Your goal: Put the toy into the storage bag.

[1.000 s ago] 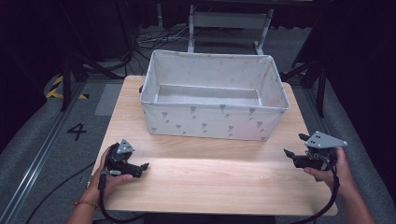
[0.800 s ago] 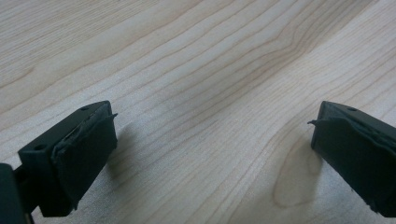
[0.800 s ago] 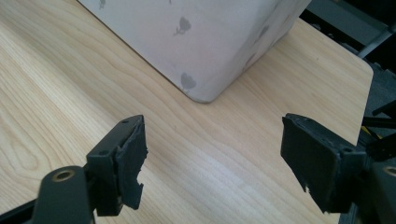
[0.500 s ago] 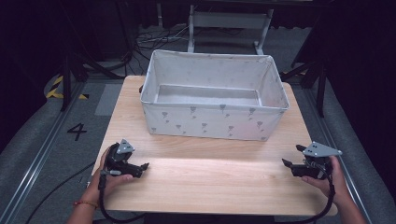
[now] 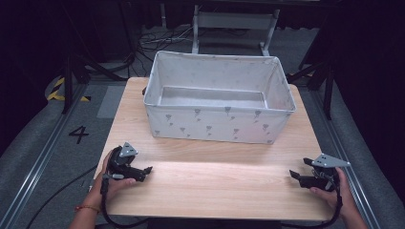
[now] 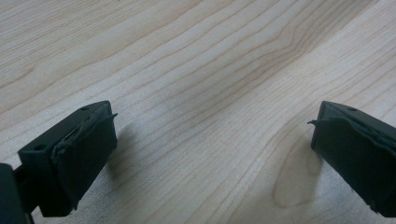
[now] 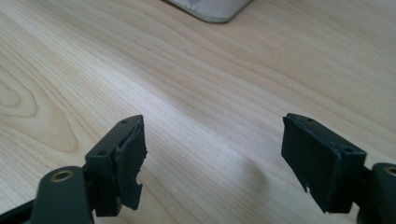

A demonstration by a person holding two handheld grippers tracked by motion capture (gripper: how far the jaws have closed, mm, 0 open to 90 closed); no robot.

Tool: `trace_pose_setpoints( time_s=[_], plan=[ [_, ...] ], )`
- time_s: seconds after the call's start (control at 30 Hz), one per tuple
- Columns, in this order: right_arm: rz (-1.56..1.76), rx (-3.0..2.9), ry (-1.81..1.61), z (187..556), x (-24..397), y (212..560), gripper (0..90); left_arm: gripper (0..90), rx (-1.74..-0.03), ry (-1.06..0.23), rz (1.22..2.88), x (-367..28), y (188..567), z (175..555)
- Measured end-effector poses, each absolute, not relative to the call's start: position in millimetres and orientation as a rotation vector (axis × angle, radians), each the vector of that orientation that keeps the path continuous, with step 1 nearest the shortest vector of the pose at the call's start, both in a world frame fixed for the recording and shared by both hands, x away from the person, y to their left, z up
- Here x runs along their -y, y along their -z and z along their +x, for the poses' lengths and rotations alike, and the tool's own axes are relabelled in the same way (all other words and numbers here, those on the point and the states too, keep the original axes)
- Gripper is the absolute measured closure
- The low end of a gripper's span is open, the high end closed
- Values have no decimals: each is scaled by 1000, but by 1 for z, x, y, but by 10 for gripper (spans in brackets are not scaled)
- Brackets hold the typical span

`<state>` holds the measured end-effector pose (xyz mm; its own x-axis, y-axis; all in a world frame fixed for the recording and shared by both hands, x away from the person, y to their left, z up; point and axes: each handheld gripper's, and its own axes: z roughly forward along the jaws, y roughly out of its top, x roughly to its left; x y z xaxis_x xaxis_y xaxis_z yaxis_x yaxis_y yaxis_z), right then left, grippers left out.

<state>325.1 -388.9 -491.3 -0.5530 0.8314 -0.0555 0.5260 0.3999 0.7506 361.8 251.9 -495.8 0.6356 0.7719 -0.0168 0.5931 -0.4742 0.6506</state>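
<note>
The bin (image 5: 219,102) sat at twelve o'clock on the table (image 5: 210,191). Left gripper (image 5: 145,171) at eight, jaws wide apart — right gripper (image 5: 295,177) at four, jaws also spread, both low over bare wood.

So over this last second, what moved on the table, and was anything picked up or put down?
The right gripper came down and back toward the table's near right corner, ending low over the light wooden table, jaws open and empty. Nothing was grasped or released. The left gripper stayed at the near left, open, and the white fabric storage bin with a small grey print did not shift.
</note>
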Motion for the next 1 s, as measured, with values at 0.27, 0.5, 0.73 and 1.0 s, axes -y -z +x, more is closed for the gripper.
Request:
trace_pose_setpoints(
  time_s=[0.27,0.5,0.73,1.0],
  plan=[
    [1280,-2241,-981,328,394,500,156,5,-1061,-371,2229,-252,496,362],
    [1292,-2230,-970,329,394,501,135,5,-1069,-376,2226,-251,496,361],
    [1317,-2215,-958,329,394,501,113,3,-1072,-377,2224,-251,496,362],
    [1373,-2187,-916,331,393,501,37,2,-1084,-382,2218,-250,496,362]
  ],
)
